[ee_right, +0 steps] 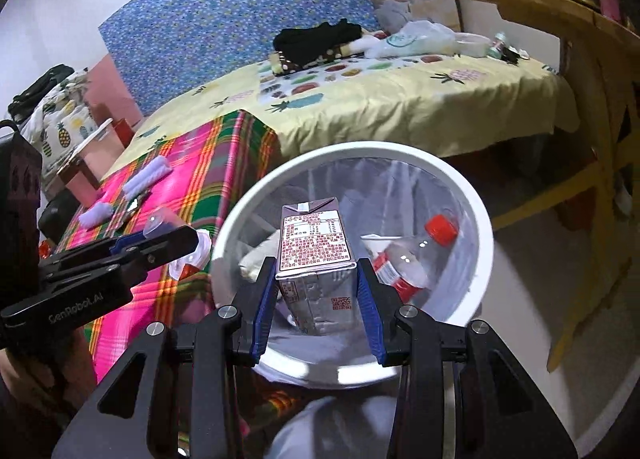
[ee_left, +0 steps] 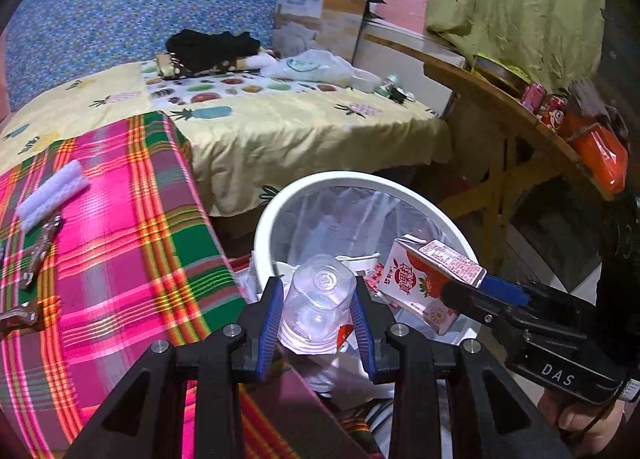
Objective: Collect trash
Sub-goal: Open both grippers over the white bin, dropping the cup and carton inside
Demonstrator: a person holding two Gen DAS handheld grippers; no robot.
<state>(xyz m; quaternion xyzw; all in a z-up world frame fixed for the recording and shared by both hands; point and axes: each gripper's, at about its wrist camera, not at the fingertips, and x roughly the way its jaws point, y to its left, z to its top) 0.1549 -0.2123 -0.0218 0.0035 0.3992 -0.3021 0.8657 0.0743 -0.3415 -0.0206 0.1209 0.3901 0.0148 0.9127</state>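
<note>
Right wrist: right gripper [ee_right: 316,287] clamps one carton [ee_right: 316,255] over bin [ee_right: 480,219]; left gripper [ee_left: 318,315] clamps one cup [ee_left: 316,299].

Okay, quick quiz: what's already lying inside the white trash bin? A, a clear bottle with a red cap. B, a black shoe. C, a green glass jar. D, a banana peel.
A: the right wrist view shows a clear bottle with a red cap lying inside the white trash bin.

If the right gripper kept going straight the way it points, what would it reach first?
Probably the bin's clear liner, near the bottle inside; the right gripper and its carton point into the opening. Depth is unclear.
</note>
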